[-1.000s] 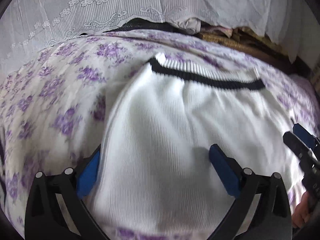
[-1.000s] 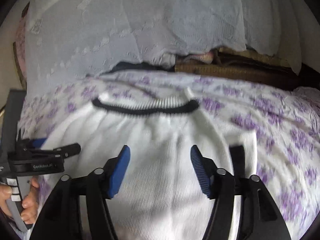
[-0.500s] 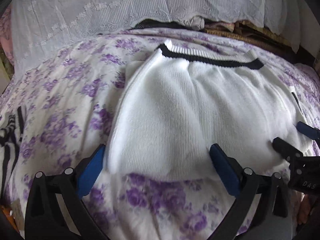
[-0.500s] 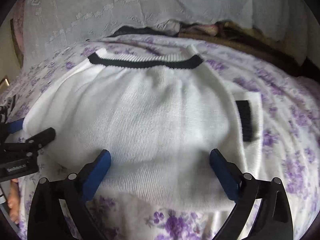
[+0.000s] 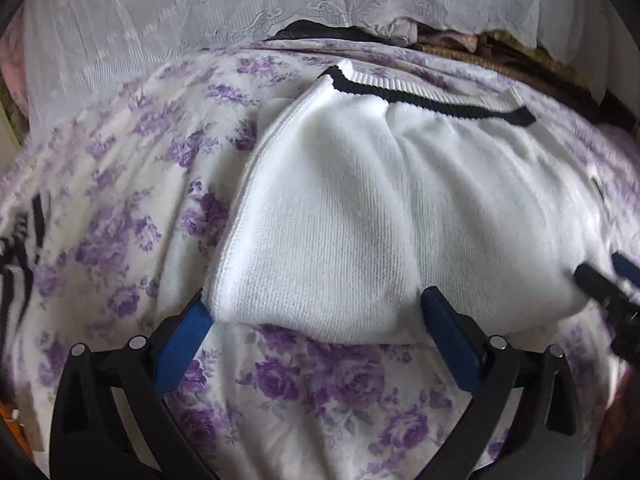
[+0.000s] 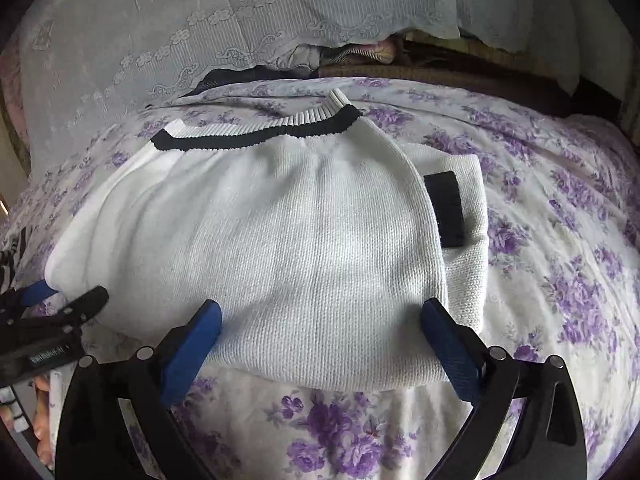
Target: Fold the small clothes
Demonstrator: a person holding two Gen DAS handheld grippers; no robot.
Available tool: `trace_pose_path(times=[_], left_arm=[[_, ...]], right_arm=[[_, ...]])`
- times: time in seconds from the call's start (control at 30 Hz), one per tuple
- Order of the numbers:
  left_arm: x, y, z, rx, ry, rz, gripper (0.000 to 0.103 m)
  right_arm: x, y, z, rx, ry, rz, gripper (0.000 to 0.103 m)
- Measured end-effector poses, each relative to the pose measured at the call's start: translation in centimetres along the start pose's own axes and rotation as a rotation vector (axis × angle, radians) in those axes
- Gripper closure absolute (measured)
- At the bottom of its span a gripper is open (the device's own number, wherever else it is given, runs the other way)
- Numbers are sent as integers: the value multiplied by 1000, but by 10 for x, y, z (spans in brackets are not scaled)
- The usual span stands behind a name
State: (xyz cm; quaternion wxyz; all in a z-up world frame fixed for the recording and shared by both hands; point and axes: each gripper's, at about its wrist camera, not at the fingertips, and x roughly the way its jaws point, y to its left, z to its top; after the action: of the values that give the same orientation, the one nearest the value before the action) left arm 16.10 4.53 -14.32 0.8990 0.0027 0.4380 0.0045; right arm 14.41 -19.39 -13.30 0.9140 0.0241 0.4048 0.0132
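Both wrist views look forward and slightly down, close in, from the near folded edge of the white knitted garment with a black neckband (image 5: 360,220) (image 6: 280,240). The left view sits toward the garment's left side, the right view toward its right side. Both share the garment, the purple-flowered bedspread (image 5: 320,380) (image 6: 560,240) beneath it, and the white lace cloth (image 5: 200,20) (image 6: 200,20) beyond it.

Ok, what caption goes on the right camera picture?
Open right tongs at the near edge of a folded white sweater on a purple-flowered bedsheet.
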Motion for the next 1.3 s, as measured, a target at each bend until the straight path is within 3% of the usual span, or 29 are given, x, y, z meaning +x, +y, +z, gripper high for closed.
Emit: trace_pose_path(times=[0.17, 0.27, 0.3, 0.4, 0.47, 0.53, 0.63, 0.7, 0.73, 0.77, 0.8, 0.83, 0.93, 1.03, 1.13, 1.3], left_arm=[[-16, 2, -1, -14, -71, -8, 4], [-27, 6, 2, -29, -143, 35, 4], [-24, 11, 3, -50, -132, 63, 4], [13, 28, 4, -111, 44, 42, 4], [9, 34, 8, -135, 29, 16, 4], [1, 34, 8, -130, 0, 8, 4], [-17, 43, 18, -165, -103, 5, 4], [-20, 51, 26, -182, -140, 53, 4], [-13, 56, 29, -183, -117, 88, 4], [3, 60, 30, -179, -54, 131, 4], [16, 65, 30, -185, -6, 128, 4], [19, 70, 29, -210, -10, 106, 4], [4, 64, 29, -188, -49, 119, 4], [-15, 58, 27, -165, -109, 64, 4], [-38, 47, 22, -142, -182, -3, 4], [-43, 19, 16, -50, -206, 24, 4]], right_arm=[[-28, -13, -2, 83, -154, 28, 3], [-14, -14, -1, 87, -87, 17, 3], [1, -12, 0, 76, -9, -6, 3], [2, -7, 2, 31, -7, -50, 3], [-4, -13, 2, 59, -36, -27, 3], [-20, -27, 2, 132, -120, -3, 3], [-30, -48, 9, 209, -193, -54, 3], [-10, -57, 13, 203, -109, -103, 3], [3, -60, 13, 202, -47, -128, 3], [23, -66, 11, 224, 57, -114, 3], [23, -72, 12, 253, 52, -89, 3], [17, -76, 14, 271, 20, -76, 3], [-1, -93, 9, 365, -58, 13, 3], [-13, -117, 2, 519, -103, 206, 3], [-12, -136, -7, 665, -99, 366, 3], [-11, -142, -13, 762, -63, 528, 3]])
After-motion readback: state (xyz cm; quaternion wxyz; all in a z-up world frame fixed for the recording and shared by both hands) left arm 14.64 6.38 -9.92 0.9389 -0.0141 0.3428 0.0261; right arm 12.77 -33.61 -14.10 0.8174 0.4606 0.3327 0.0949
